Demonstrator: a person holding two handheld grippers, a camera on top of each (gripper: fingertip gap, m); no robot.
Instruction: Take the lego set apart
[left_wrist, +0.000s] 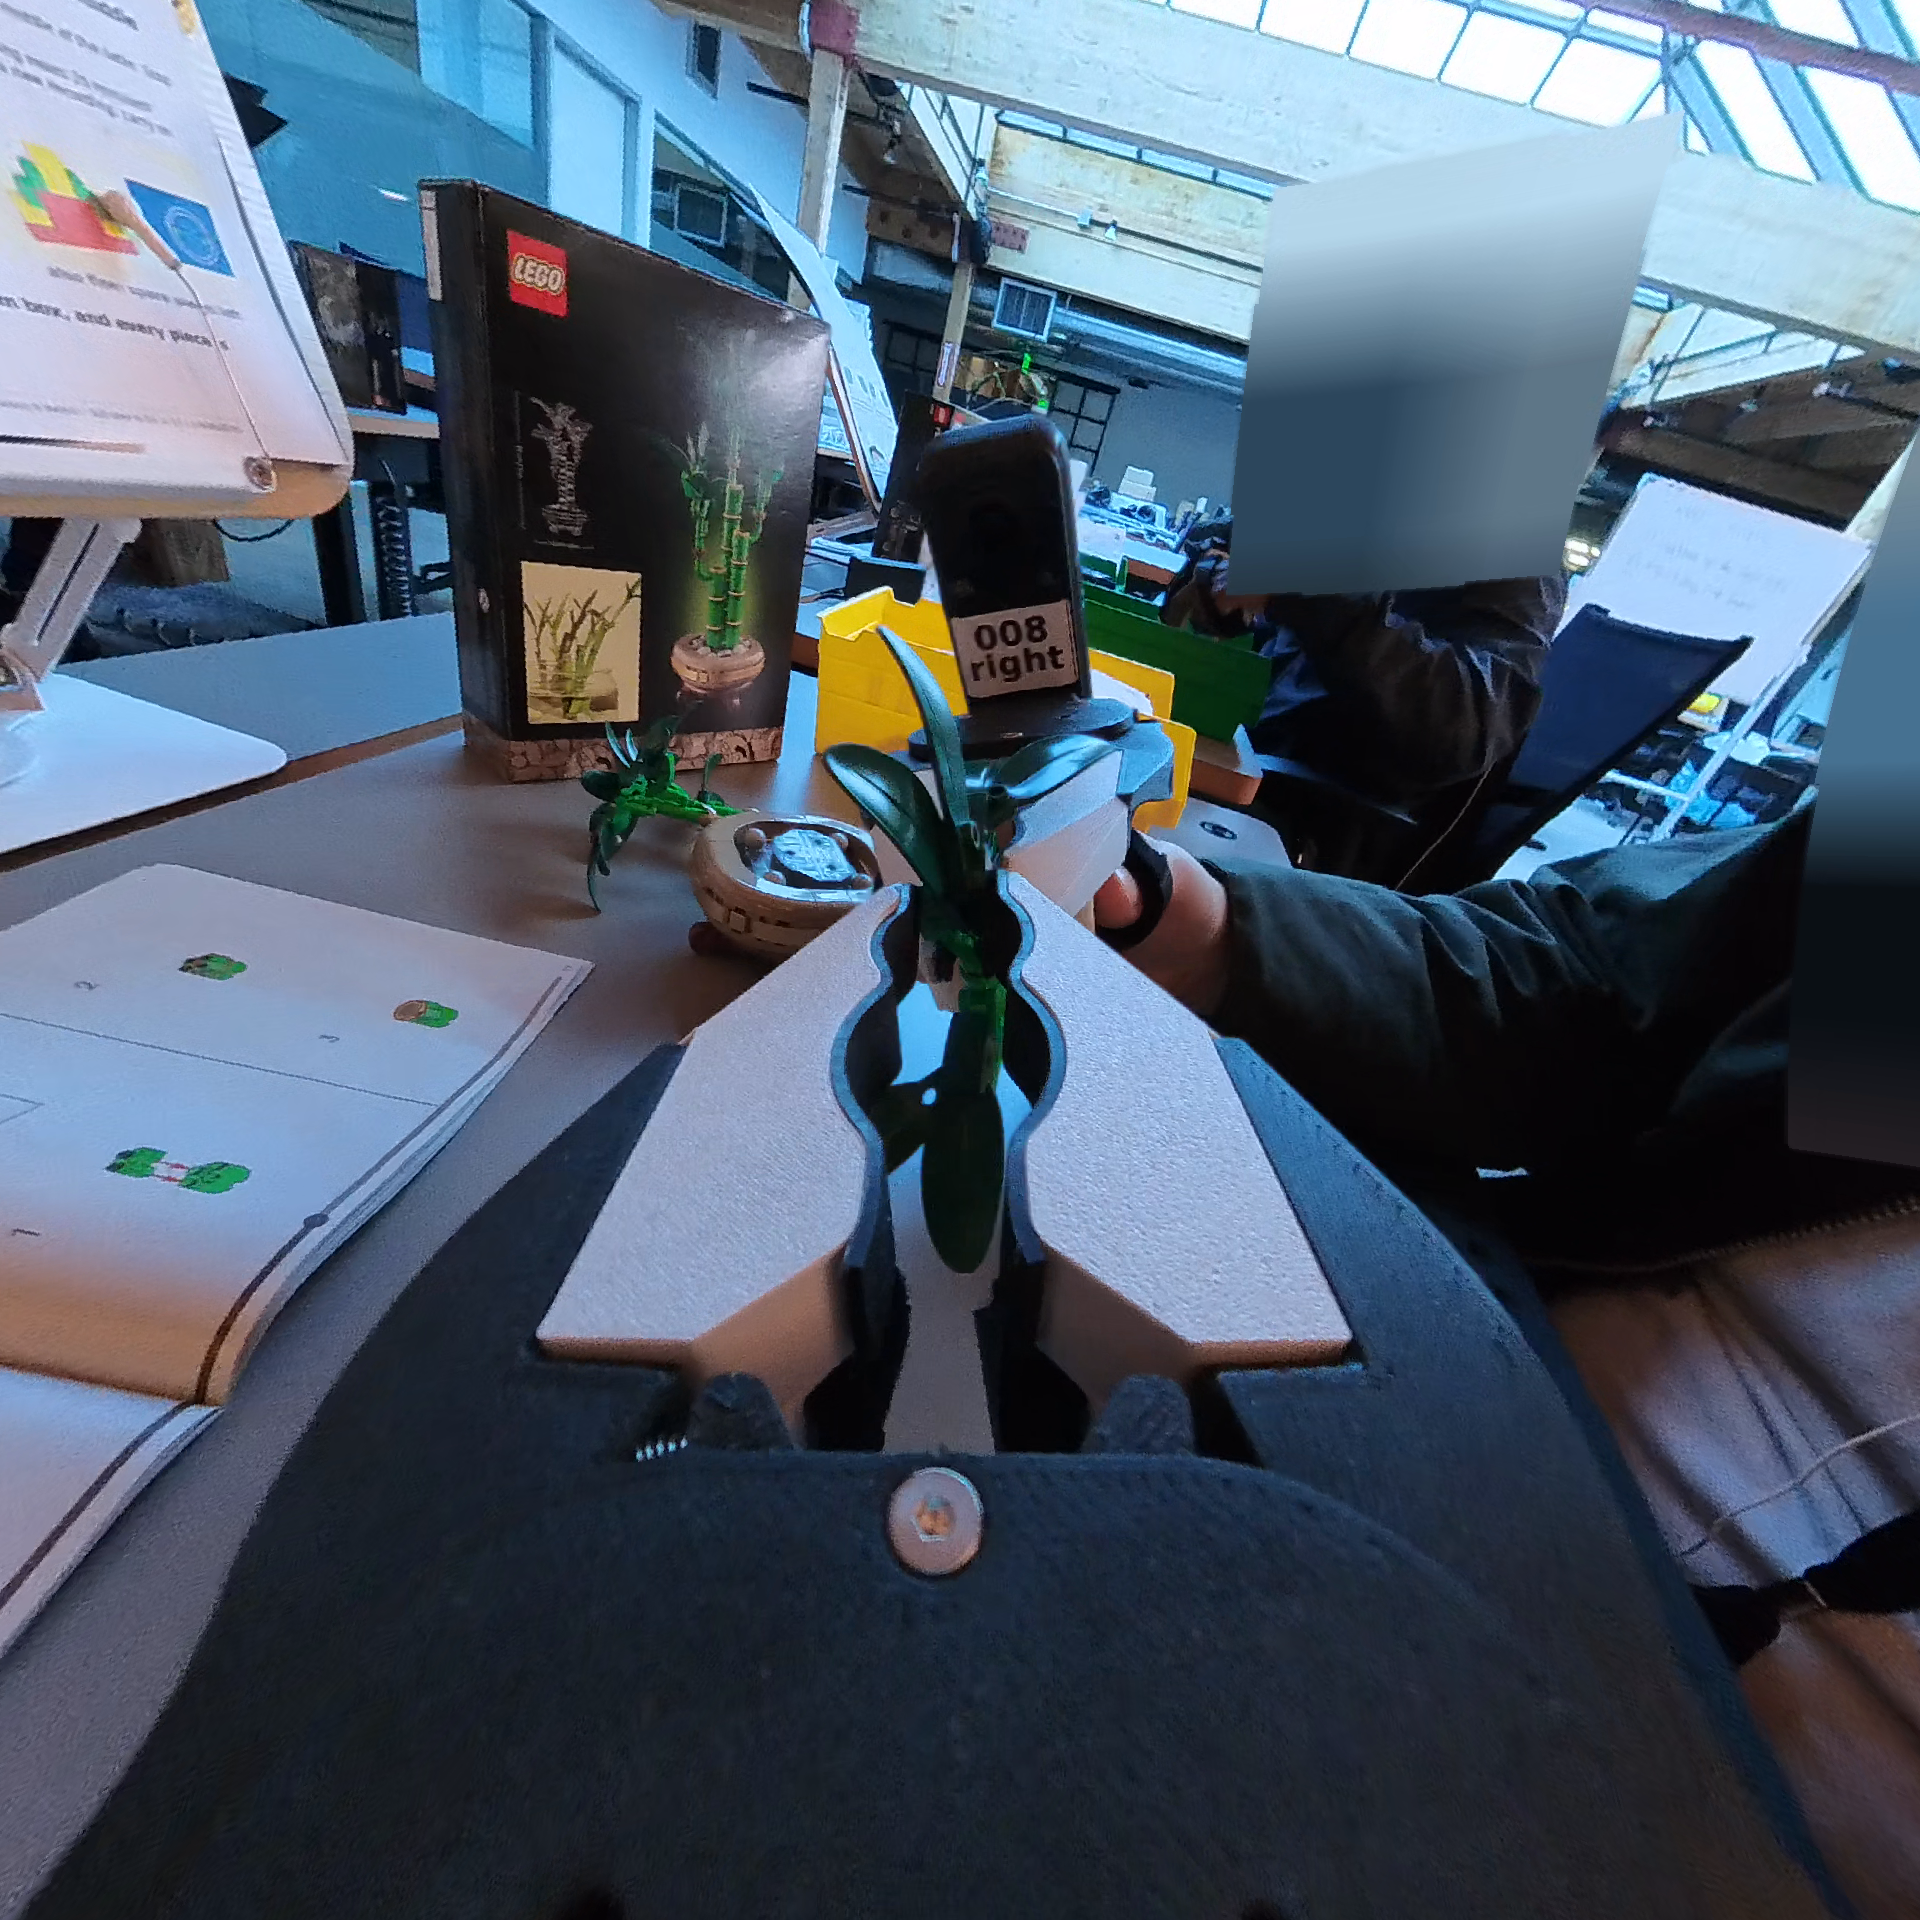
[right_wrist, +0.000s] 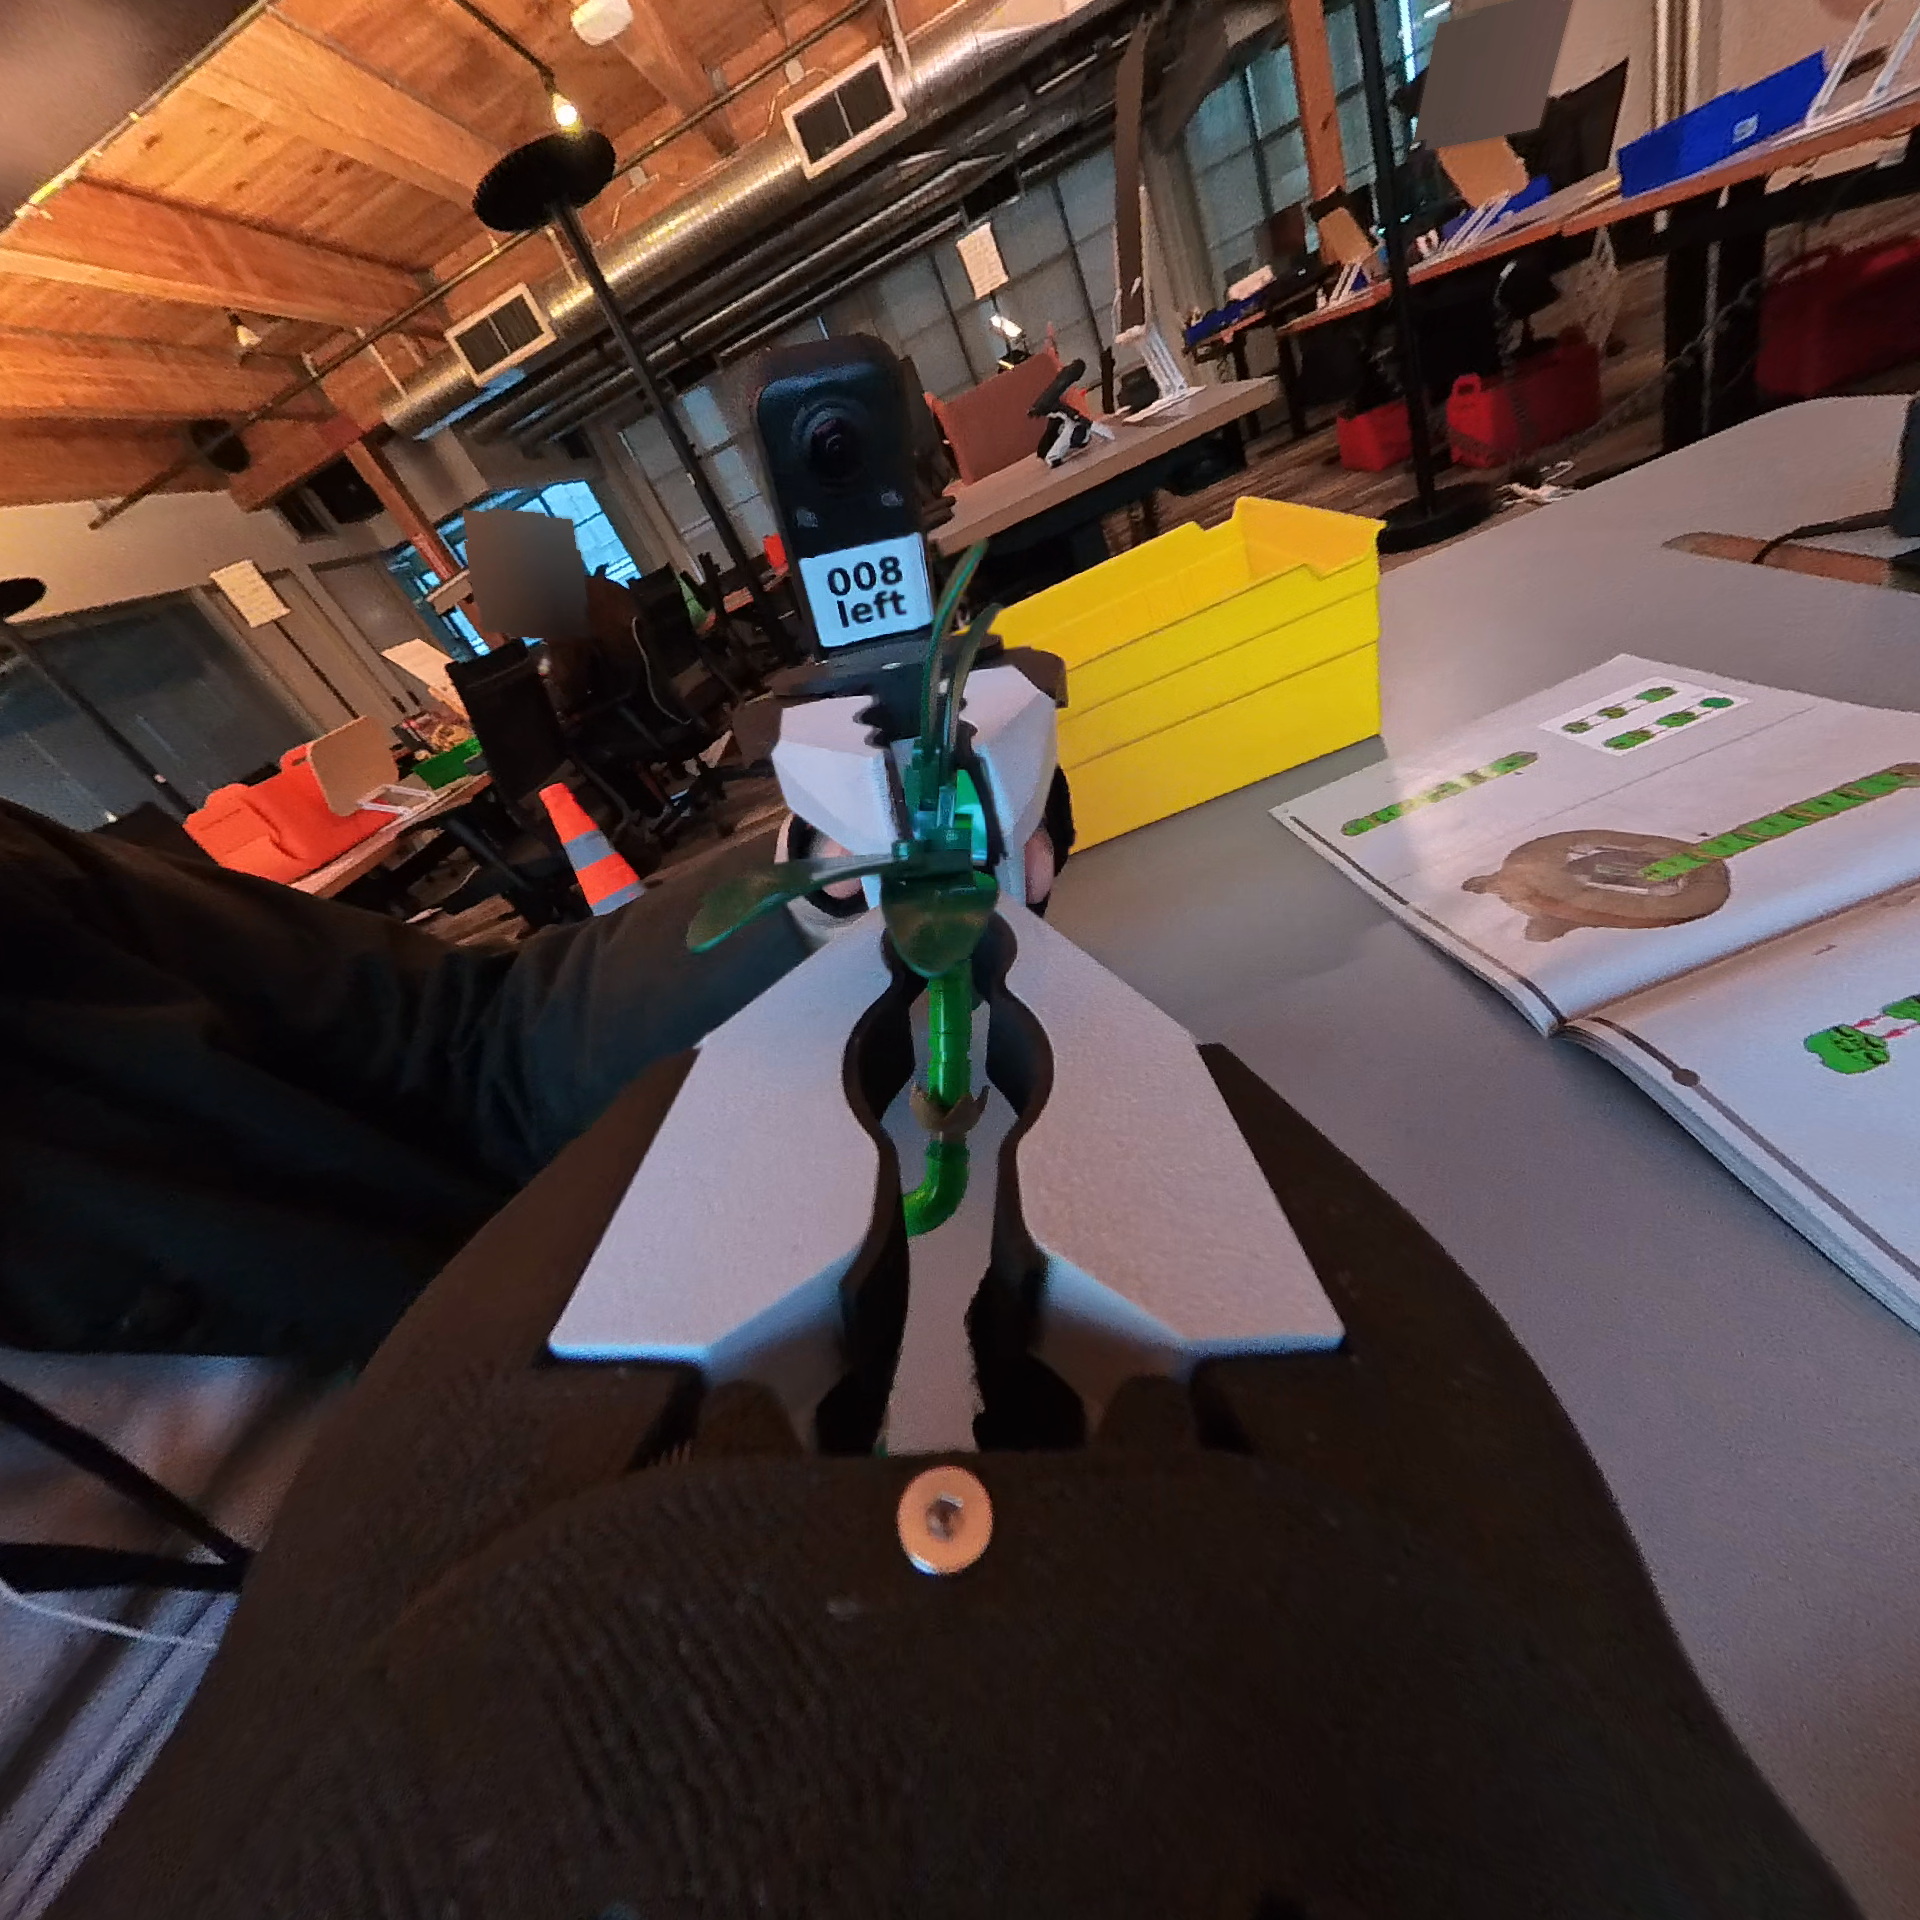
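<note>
Spanning the scene, a grey surface (left_wrist: 436, 821) was recorded, on it an open instruction booklet (left_wrist: 260, 1091), an upright black set box (left_wrist: 623, 468) and a yellow bin (right_wrist: 1216, 655). A round tan pot base (left_wrist: 784, 883) was noted just beside a loose green leafy sprig (left_wrist: 644, 795). Above the surface, a green bamboo stem (right_wrist: 948, 1039) with leaves was held between both tools: the left gripper (left_wrist: 956, 935) was clamped on its leafy end, the right gripper (right_wrist: 940, 935) was closed on the stalk, tip to tip.
</note>
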